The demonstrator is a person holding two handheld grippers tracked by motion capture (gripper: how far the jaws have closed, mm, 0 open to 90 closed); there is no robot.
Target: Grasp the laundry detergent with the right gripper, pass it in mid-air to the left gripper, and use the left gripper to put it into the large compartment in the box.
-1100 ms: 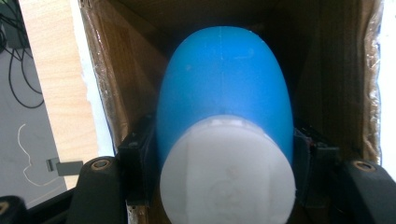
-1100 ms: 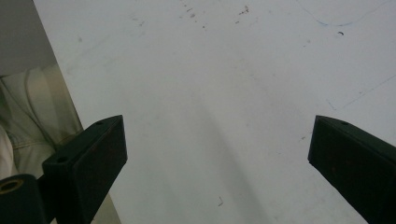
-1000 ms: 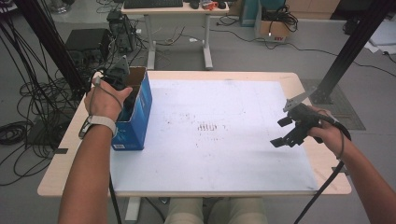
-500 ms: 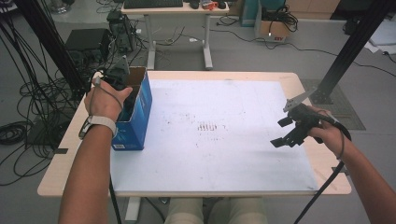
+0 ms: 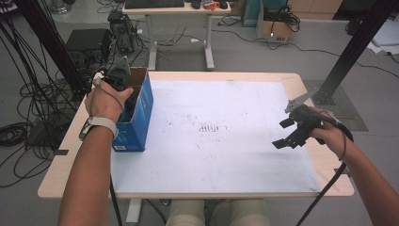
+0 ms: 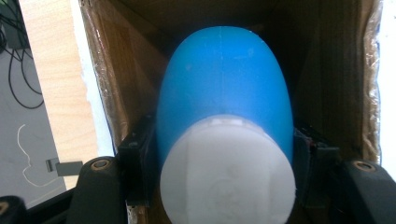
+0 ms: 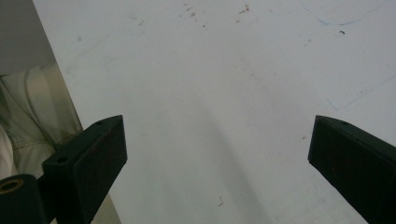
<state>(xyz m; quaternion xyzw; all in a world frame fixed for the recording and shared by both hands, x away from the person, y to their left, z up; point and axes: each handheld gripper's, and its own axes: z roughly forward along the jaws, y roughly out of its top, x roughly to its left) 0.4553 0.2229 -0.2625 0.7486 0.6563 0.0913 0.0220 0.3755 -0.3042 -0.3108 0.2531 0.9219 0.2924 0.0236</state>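
A smooth blue bottle [image 6: 224,79] with a white cap [image 6: 228,172] sits inside the open-topped blue cardboard box [image 5: 139,117] at the table's left edge, cap toward the camera, clasped between 2 black jaws.

Bottle [image 6: 224,88] inside the box [image 5: 137,123] at the table's [image 5: 244,75] left edge, seemingly upright between its walls.

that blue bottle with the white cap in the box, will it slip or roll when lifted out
The blue bottle looks smooth and rounded, so it may slip; the left gripper clamps it just above the white cap. Laid on its side it would probably roll. The box walls are close, so it might snag.
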